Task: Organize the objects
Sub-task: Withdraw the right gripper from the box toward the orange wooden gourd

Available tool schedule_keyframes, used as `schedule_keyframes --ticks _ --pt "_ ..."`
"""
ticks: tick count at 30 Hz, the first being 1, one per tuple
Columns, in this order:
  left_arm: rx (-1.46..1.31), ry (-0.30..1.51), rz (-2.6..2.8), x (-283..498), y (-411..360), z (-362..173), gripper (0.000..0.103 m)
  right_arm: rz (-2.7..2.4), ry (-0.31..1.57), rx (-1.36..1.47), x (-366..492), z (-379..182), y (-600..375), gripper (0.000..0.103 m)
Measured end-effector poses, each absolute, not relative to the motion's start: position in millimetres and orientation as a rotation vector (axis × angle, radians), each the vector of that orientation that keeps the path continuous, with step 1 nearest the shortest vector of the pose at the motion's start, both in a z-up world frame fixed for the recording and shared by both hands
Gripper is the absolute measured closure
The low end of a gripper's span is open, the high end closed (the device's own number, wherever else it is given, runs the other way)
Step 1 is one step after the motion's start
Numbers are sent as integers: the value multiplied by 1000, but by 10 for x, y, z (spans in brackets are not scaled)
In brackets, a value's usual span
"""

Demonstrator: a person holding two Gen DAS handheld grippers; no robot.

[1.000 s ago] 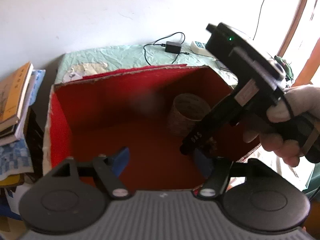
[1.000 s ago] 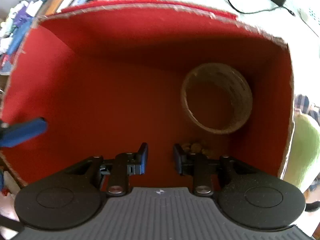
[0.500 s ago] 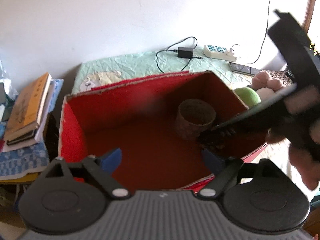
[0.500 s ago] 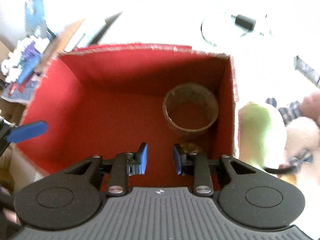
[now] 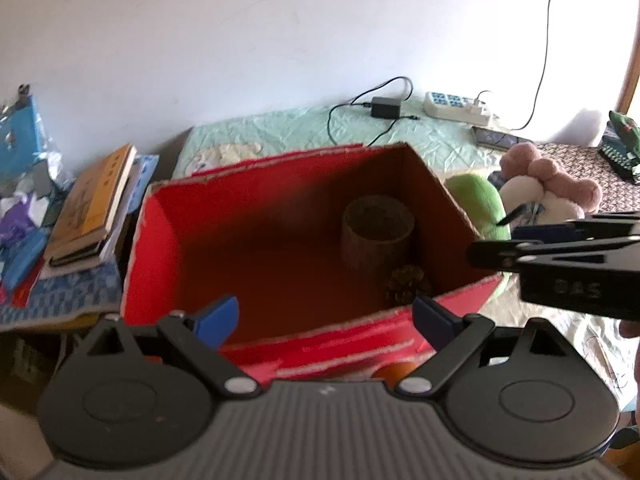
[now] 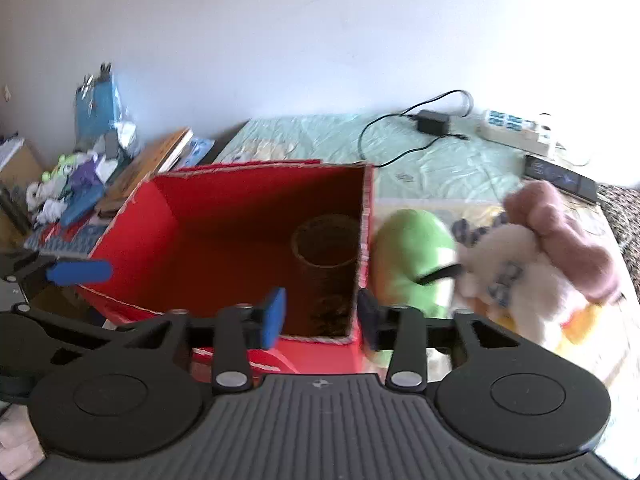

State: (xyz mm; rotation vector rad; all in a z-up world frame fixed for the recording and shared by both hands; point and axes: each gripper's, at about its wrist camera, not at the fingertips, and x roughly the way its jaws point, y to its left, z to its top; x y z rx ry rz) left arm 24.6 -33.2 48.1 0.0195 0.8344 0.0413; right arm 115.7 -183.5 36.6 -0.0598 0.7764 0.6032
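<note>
- The left claw (image 5: 326, 320) stands wide apart with nothing between its blue pads; its jaws have just been opening, over the near wall of the red box (image 5: 160, 240).
- The right claw (image 6: 320, 316) is partly spread and empty, its jaws also just opening, and straddles the box's near right corner.
- White letters on the right claw's body, seen from the left wrist, are too blurred to read for certain.
- Inside the box, in the far right corner, a cardboard tube (image 5: 376, 236) stands upright and looks empty; a pine cone (image 5: 406, 284) lies just in front of it.
- On the bed (image 6: 460, 168), against the box's right wall, lies a green plush toy (image 6: 412, 248), touching a white and pink plush toy (image 6: 532, 256).
- A stack of books (image 5: 92, 204) sits beyond the box's left wall.
</note>
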Motion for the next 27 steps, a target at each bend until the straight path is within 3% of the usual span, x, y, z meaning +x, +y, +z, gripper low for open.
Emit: schedule_keyframes --ticks 27 --pt "56 999 315 -248 -846 109 9 668 946 -2 744 -106 -2334 51"
